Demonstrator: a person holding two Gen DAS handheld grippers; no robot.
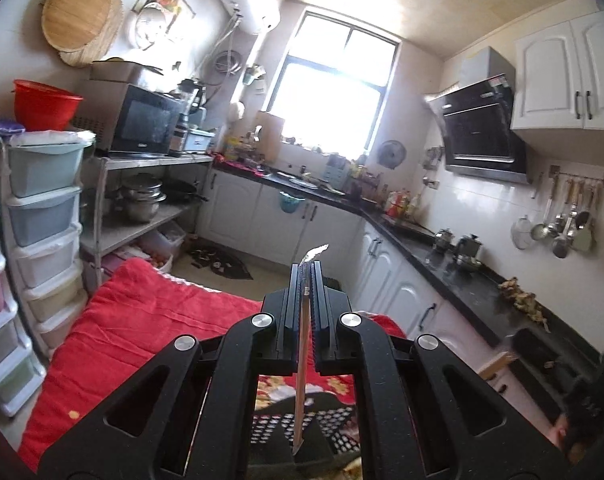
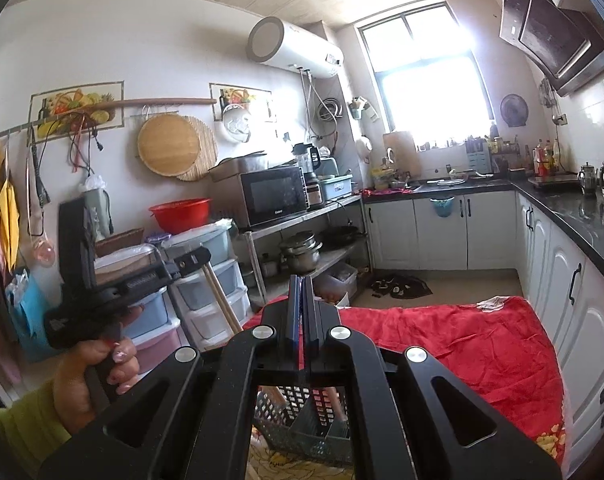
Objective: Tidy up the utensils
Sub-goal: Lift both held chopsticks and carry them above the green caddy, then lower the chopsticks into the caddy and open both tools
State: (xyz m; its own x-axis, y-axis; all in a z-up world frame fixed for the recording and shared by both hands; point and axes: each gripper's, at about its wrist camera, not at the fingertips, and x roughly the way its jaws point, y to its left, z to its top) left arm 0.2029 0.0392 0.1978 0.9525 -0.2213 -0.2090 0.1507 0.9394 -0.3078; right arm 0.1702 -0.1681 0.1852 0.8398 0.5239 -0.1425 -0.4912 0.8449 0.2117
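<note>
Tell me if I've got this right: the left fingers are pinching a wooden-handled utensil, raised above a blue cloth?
Not quite: the cloth is red, not blue. The left wrist view shows the left fingers shut on the wooden-handled utensil, raised above it.

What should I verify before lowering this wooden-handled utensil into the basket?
1. Left gripper shut on the utensil: ok.
2. Utensil's handle hangs down over the basket: ok.
3. Right gripper shut, with nothing visible between its pads: ok.
4. Basket rests on the red cloth: ok.
5. Right gripper is clear of the left one's path down: cannot tell.
6. Free compartment under the handle: cannot tell, the grippers hide most of the basket.
</note>
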